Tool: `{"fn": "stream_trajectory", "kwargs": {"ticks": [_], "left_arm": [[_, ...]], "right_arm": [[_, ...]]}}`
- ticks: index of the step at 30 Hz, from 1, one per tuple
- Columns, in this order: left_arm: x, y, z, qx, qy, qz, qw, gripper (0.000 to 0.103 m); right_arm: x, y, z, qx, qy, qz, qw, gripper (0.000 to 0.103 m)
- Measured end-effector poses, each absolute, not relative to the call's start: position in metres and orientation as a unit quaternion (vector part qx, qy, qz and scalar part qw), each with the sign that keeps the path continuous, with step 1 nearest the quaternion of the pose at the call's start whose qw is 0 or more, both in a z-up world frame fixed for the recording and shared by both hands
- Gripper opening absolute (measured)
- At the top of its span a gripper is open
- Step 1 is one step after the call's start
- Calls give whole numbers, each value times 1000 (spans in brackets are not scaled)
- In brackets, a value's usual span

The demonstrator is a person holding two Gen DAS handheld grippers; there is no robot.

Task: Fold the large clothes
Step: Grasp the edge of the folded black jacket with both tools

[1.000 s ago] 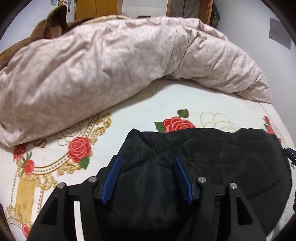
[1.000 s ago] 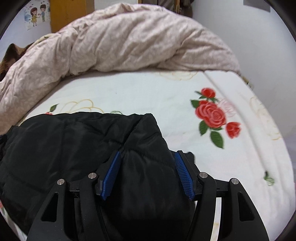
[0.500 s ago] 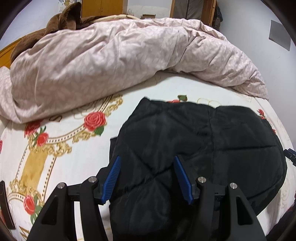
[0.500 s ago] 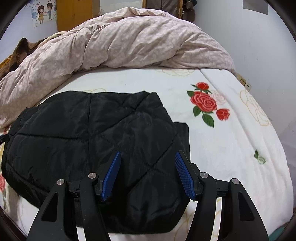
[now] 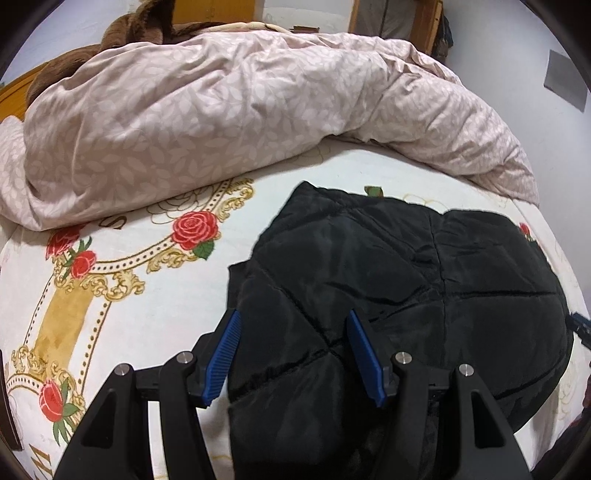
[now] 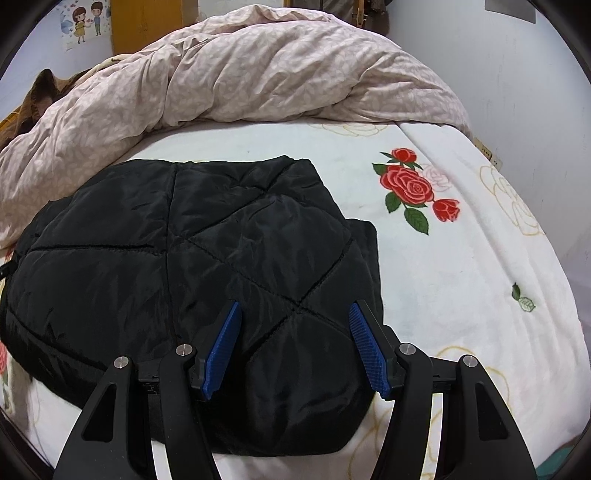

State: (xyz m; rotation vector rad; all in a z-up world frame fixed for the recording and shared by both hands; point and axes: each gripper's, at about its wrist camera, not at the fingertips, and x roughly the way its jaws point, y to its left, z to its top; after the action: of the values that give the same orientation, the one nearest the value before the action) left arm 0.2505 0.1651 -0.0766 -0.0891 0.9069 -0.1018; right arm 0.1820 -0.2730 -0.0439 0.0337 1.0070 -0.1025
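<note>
Two grippers hang over a folded black quilted jacket (image 5: 388,288) that lies on a bed. Nearest in the left wrist view, the left gripper (image 5: 293,356) has its blue-padded fingers (image 5: 224,356) spread wide apart, released and holding nothing; the jacket's near left corner shows in the gap between them, but whether the pads touch the cloth cannot be told. In the right wrist view the right gripper (image 6: 295,349) is likewise released, its fingers (image 6: 367,350) parted over the jacket's near right corner, with nothing pinched between them.

Beyond the fingers the jacket (image 6: 192,258) spreads as a compact, roughly rectangular bundle, its shiny surface crossed by diamond-shaped stitch lines. A lower layer of it juts out a little along the right edge in the right wrist view, and along the left edge in the left wrist view. At the far right edge of the left wrist view a small dark and blue part of the other gripper shows just beside the jacket.

Under the jacket lies a white bedsheet (image 5: 155,302) printed with red roses, green leaves and gold scrollwork; a large rose cluster (image 6: 410,190) sits to the right of the jacket, well apart from it.

Farther back, a crumpled pale pink duvet (image 5: 229,110) with a leaf pattern is heaped across the width of the bed, near the jacket's far edge but not touching it. Behind the duvet a brown fuzzy blanket (image 5: 136,33) pokes up, and past it stand orange-brown wooden furniture (image 6: 147,22) and a pale wall bearing a cartoon picture (image 6: 83,24).
</note>
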Motion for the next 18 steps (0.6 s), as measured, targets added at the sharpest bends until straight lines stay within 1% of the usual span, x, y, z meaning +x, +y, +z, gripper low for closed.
{"fn": "stream_trajectory", "kwargs": {"ticks": [4, 5, 7, 10, 12, 13, 16, 17, 18], "left_arm": [[249, 178, -75, -51, 434, -43, 899, 62], [250, 182, -77, -53, 435, -41, 898, 62], [254, 190, -84, -62, 445, -39, 893, 62], [259, 196, -96, -79, 457, -53, 884, 64], [264, 195, -103, -81, 465, -66, 879, 65], [268, 195, -107, -85, 469, -71, 877, 66], [278, 200, -117, -107, 473, -81, 871, 75], [281, 201, -120, -111, 475, -82, 869, 81], [284, 203, -123, -119, 477, -85, 867, 83]], "right_arm": [[174, -280, -44, 26, 480, -47, 876, 62], [173, -283, -45, 29, 480, -47, 876, 66], [172, -290, -51, 40, 485, -48, 872, 70], [174, -303, -64, 80, 501, -42, 861, 74], [176, -310, -70, 103, 504, -34, 857, 74], [178, -314, -73, 114, 508, -31, 854, 76], [185, -326, -84, 151, 513, -17, 845, 78], [188, -331, -88, 162, 514, -16, 842, 79], [191, -336, -92, 174, 515, -12, 839, 80]]}}
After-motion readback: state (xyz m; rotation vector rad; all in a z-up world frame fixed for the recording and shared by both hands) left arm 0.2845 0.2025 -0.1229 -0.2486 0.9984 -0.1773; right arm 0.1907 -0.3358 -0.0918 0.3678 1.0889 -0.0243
